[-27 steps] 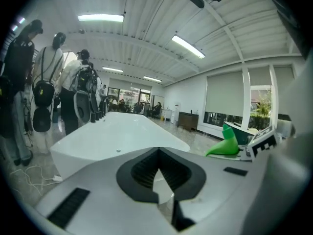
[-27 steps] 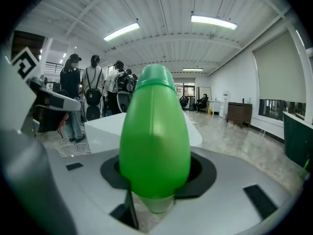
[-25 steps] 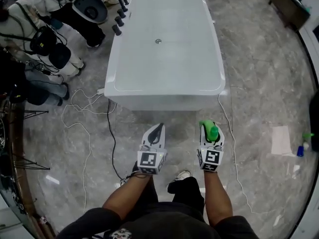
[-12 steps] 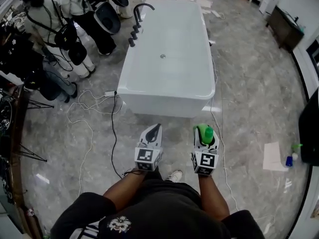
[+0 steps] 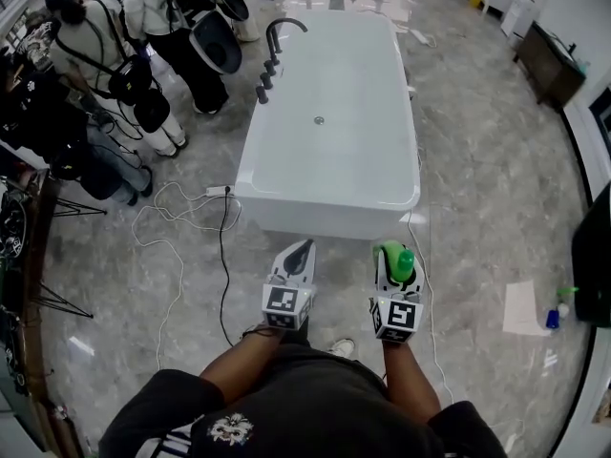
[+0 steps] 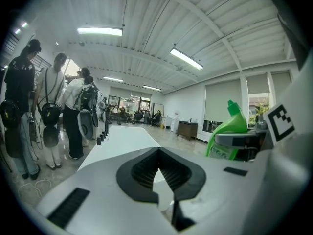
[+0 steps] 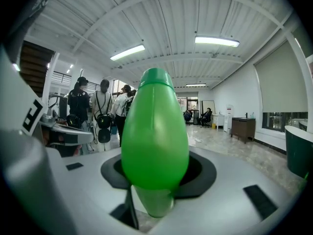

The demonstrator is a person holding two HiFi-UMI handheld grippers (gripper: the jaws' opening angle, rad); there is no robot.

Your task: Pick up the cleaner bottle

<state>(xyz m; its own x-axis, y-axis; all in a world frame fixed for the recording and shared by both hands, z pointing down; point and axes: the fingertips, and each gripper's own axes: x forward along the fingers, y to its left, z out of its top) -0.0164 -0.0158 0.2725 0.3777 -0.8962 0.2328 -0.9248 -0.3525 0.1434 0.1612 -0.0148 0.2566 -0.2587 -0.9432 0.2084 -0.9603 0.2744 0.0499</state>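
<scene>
The person holds both grippers out level over a grey marble floor (image 5: 477,189), side by side and apart. The cleaner bottle (image 5: 401,259) is off the floor, upright in the right gripper (image 5: 396,256). In the right gripper view the green cleaner bottle (image 7: 155,136) fills the middle of the picture. The two black pads (image 7: 201,173) of the right gripper (image 7: 156,177) pinch its belly from both sides, and its cap stands at 12 o'clock.

The left gripper (image 5: 298,248) carries nothing. In the left gripper view, the left gripper (image 6: 159,173) has its dark pads (image 6: 142,173) pressed together at the tips, and only a small hollow stays between them further back. From there the cleaner bottle (image 6: 230,131) shows at 3 o'clock, with its spout tilted to the left.

Seen from the head view, a white bathtub (image 5: 329,194) lies at 12 o'clock from the grippers, its near end just beyond their tips. A black tap (image 5: 279,34) stands on its far left rim and a drain (image 5: 319,120) shows in its bottom. Several people (image 5: 162,27) with dark bags stand at 10 o'clock, beside the tub. Loose cables (image 5: 181,219) wind over the floor at 9 o'clock. At 3 o'clock, well apart from the hands, a small blue bottle (image 5: 552,317) with a green top stands just beside a sheet of paper (image 5: 523,308).
</scene>
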